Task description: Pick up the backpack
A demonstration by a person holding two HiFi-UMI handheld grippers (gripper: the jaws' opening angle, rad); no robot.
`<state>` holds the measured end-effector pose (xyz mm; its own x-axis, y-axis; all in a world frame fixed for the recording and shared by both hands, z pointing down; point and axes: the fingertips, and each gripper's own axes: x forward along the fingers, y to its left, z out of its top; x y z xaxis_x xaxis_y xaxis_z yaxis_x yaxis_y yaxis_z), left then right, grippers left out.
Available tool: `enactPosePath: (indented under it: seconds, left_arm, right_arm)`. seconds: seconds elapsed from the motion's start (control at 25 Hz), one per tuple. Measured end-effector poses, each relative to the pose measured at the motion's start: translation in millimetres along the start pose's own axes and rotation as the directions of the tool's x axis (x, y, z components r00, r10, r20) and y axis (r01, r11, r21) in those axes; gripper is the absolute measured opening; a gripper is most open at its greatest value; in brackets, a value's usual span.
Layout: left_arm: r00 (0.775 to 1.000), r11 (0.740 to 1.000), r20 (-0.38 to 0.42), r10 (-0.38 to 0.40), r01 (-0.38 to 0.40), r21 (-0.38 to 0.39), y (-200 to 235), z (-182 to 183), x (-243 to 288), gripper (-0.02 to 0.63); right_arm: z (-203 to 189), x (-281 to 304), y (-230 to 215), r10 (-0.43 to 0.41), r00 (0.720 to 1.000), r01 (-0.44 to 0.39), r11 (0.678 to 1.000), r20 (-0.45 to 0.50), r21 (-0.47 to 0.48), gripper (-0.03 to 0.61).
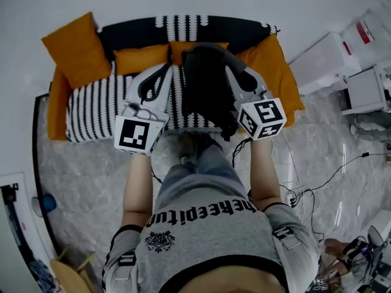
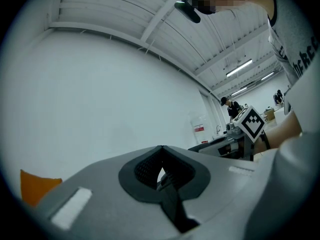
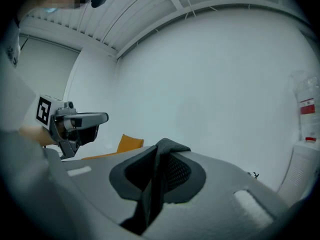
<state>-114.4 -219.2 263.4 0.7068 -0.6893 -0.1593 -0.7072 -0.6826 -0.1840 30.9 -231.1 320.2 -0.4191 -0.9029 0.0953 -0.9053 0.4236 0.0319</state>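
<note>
in the head view, black backpack (image 1: 204, 87) hanging at upper centre between the two tools, overlapping the striped sofa (image 1: 91, 112), lower end reaching past the sofa's front edge toward the person's legs. right gripper (image 1: 231, 66) at the bag's upper right, pinching a dark fabric strap (image 3: 167, 146); in the right gripper view, pads closed on it and the fabric standing up past the fingertips. left gripper (image 1: 166, 69) just beside the bag's upper left edge; in the left gripper view, tongs pressed together at the tips, a dark strip down the slit between them, no telling whether that is strap. orange cushion (image 1: 76, 47) propped at the sofa's upper-left corner, more orange along its right end. open pale floor (image 1: 85, 176) at left and lower left of the person. tighter at right: white boxes (image 1: 327, 60) at upper right, cables (image 1: 317, 185) trailing across the floor. only in the gripper views: bare white wall (image 2: 100, 94) filling most of each frame, ribbed ceiling (image 2: 125, 14) above. only in the left gripper view: a distant person (image 2: 231, 106) at mid-right. each gripper view catching the other tool off to one side, apart from its own tips. bag's body and the floor seen in the head view alone.
</note>
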Motion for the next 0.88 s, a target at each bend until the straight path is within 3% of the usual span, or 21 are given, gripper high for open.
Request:
enactPosePath:
  seconds: [0.88]
  left_arm:
    - [1.0, 1.0, -0.009, 0.015, -0.015, -0.019, -19.6, 12.5, -1.8, 0.018]
  right_arm:
    - [36.2, -58.1, 4.5, -0.041, 0.993, 0.044, 0.999, 0.109, -0.02, 0.034]
